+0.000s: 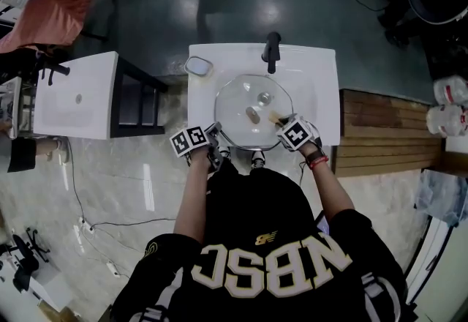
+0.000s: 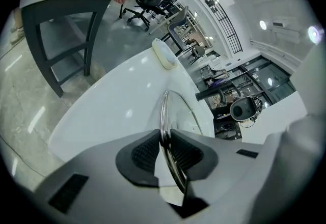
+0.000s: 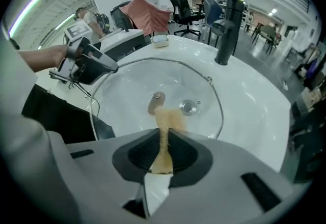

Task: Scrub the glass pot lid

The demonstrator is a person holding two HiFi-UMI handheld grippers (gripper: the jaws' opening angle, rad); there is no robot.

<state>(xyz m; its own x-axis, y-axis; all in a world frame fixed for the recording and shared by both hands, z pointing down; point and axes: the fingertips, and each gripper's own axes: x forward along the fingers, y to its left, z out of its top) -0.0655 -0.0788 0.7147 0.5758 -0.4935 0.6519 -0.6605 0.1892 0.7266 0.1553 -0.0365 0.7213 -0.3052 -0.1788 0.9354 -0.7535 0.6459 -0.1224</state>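
The round glass pot lid (image 1: 241, 105) with a metal rim lies over the basin of the white sink (image 1: 322, 72). My left gripper (image 1: 214, 141) is shut on the lid's near-left rim (image 2: 164, 113), with the metal edge pinched between the dark pads of the left gripper (image 2: 164, 149). My right gripper (image 1: 282, 123) is shut on a thin tan scrub pad (image 3: 167, 121), which hangs over the lid's near-right part. In the right gripper view the lid (image 3: 127, 90) shows its brown knob (image 3: 155, 102), and the left gripper (image 3: 97, 65) is at its left edge.
A black faucet (image 1: 272, 50) stands behind the basin, and a soap dish (image 1: 198, 66) sits at the sink's back left corner. The drain (image 3: 188, 108) shows through the glass. A second white stand (image 1: 77, 97) is to the left, a wooden bench (image 1: 380, 134) to the right.
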